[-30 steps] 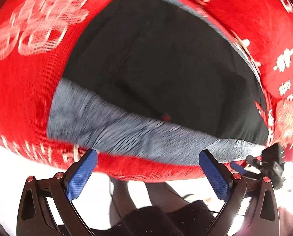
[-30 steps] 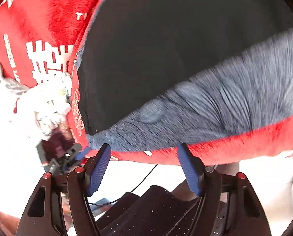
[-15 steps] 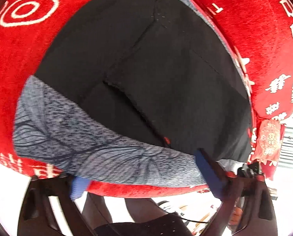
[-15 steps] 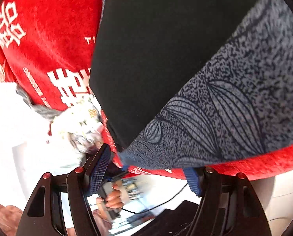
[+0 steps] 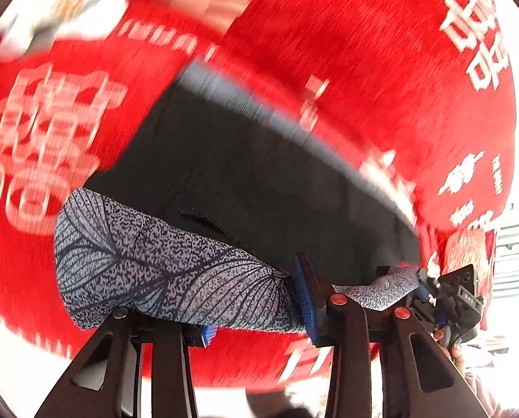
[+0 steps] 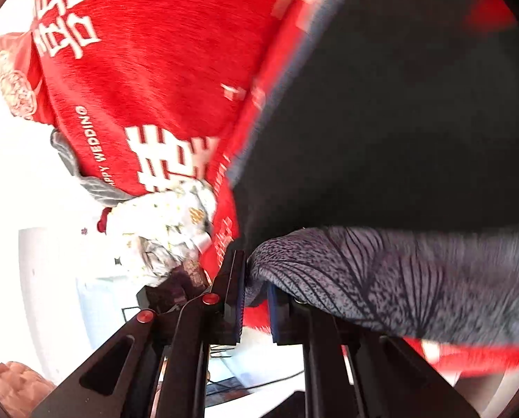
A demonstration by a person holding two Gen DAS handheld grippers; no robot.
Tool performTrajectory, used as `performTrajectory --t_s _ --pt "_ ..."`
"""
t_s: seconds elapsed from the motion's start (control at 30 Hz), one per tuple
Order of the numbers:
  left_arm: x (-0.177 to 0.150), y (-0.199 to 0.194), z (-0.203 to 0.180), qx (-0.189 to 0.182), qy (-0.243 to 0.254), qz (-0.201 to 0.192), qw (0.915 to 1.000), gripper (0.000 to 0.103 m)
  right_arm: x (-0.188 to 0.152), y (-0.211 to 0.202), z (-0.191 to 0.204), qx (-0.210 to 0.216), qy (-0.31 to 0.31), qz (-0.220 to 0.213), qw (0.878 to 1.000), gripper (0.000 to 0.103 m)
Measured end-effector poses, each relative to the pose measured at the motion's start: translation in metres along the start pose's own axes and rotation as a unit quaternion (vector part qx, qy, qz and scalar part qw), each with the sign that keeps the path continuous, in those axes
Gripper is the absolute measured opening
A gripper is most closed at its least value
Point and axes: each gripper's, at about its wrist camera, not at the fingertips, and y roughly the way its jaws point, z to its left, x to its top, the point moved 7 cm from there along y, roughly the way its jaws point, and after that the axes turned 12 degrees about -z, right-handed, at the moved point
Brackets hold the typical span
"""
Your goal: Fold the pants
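Note:
Black pants [image 5: 259, 181] with a grey leaf-patterned waistband [image 5: 162, 271] lie on a red blanket [image 5: 381, 69]. My left gripper [image 5: 259, 317] is shut on the waistband, which bunches over its fingers. In the right wrist view the black pants [image 6: 398, 122] fill the upper right and the waistband [image 6: 398, 278] drapes over the right finger. My right gripper [image 6: 256, 299] is shut on the waistband's corner. The right gripper also shows at the left wrist view's right edge [image 5: 430, 299], holding the band's other end.
The red blanket [image 6: 162, 80] carries white characters and "HAPPY WEDDING" lettering. A white patterned cloth [image 6: 168, 237] and a grey cloth [image 6: 85, 181] lie at the blanket's edge. A red pouch [image 5: 468, 247] hangs beyond the blanket's corner.
Both grippers closed from wide open onto the waistband, which now bunches over their fingers and lifts at the near edge. The views swung and blurred.

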Motion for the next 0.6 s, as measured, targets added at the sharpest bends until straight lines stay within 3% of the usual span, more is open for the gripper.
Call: performTrajectory --t_s 0.1,0.17,0.23,0.4,0.43,0.47,0.53,0.57,0.6 --pt "0.046 0.028 -0.018 0.019 0.022 -0.040 0.9988 0.045 0.050 0.023 0.027 -0.001 -0.038 0.012 0.999 0.013" --pt "0.073 0.056 -0.023 0.050 0.041 -0.064 0.9959 0.061 0.083 0.041 0.037 -0.009 -0.064 0.022 0.998 0.012" --pt "0.099 0.087 -0.017 0.106 0.063 -0.094 0.9879 0.081 0.112 0.060 0.041 -0.018 -0.083 0.030 0.996 0.012" --pt "0.115 0.138 0.023 0.188 0.052 -0.071 0.9783 0.081 0.154 0.119 0.010 -0.086 -0.108 0.047 0.989 0.013" --pt "0.114 0.142 0.031 0.205 0.051 -0.061 0.9756 0.081 0.158 0.129 0.001 -0.101 -0.105 0.047 0.988 0.016" --pt "0.115 0.142 0.035 0.213 0.050 -0.057 0.9741 0.081 0.160 0.137 -0.008 -0.116 -0.102 0.050 0.987 0.026" --pt "0.117 0.131 0.036 0.218 0.051 -0.063 0.9727 0.081 0.164 0.148 -0.017 -0.135 -0.103 0.046 0.984 0.031" --pt "0.117 0.126 0.034 0.216 0.054 -0.064 0.9728 0.081 0.166 0.148 -0.013 -0.136 -0.110 0.036 0.984 0.043" --pt "0.115 0.120 0.026 0.211 0.066 -0.059 0.9736 0.081 0.166 0.146 -0.008 -0.129 -0.110 0.037 0.985 0.062"
